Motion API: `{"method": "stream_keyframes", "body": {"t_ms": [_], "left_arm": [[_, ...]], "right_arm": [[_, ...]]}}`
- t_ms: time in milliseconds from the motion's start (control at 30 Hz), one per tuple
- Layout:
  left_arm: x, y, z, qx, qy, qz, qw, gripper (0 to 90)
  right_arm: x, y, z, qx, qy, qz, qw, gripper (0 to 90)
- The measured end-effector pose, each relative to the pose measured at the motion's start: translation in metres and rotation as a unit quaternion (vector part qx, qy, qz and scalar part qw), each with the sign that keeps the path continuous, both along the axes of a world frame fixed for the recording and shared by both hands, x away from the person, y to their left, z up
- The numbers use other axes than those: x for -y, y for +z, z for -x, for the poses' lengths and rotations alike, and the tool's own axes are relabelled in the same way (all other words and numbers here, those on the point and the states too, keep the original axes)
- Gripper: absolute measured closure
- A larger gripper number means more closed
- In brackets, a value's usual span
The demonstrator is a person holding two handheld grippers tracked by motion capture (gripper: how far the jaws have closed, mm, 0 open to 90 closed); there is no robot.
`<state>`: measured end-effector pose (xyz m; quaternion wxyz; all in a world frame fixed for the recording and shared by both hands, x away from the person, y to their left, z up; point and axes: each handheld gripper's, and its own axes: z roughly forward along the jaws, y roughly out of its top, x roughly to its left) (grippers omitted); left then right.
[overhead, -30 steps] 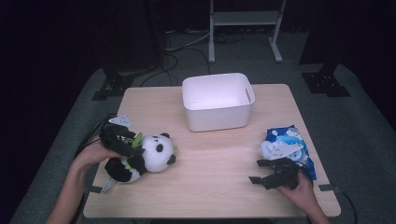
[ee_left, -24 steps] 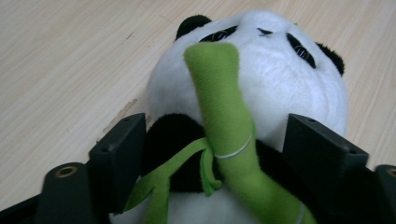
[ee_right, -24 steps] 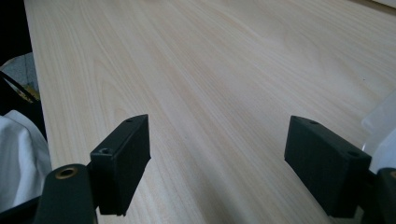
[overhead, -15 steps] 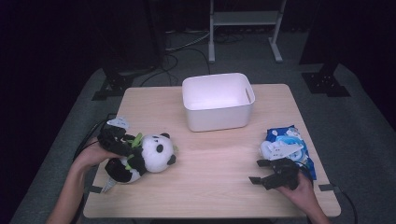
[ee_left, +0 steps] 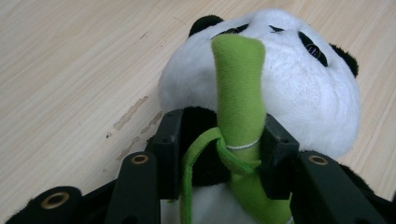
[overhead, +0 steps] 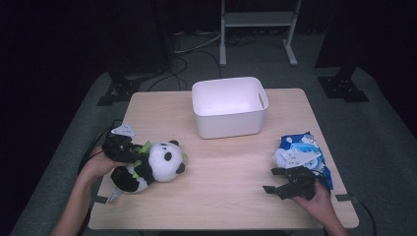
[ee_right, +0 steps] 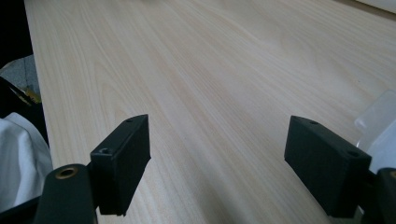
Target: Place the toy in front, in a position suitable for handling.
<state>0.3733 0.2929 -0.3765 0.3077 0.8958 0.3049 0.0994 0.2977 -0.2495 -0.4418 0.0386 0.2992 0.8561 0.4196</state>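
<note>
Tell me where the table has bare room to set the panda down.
Bare wood runs between the panda and the blue packet, in front of the white bin. The far left corner beside the bin is also free. The near right corner is crowded by the packet and the right gripper.

Handheld rig: two matte-black two-jaw grippers.
Left gripper (ee_left: 219, 158): brass-ringed screw holes; right gripper (ee_right: 217, 172): same blocky pads, bare forearms.
</note>
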Motion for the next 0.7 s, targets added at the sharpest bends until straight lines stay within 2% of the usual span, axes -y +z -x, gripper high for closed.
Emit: {"method": "stream_keyframes", "body": {"t_ms": [200,500,700], "left_arm": [[0.001,0.002,0.000,0.001,0.003,-0.003,1.0000,58.9],[0.000,0.004,0.000,0.002,0.011,0.008,0.9999,60.6],[0.004,0.011,-0.002,0.005,0.014,0.010,0.9998,62.3]], "right_arm": [[0.001,0.000,0.000,0.000,-0.002,-0.003,1.0000,21.0],[0.004,0.002,-0.001,0.003,-0.006,-0.008,1.0000,21.0],[0.005,0.002,-0.002,0.003,-0.009,-0.011,0.9999,21.0]]}}
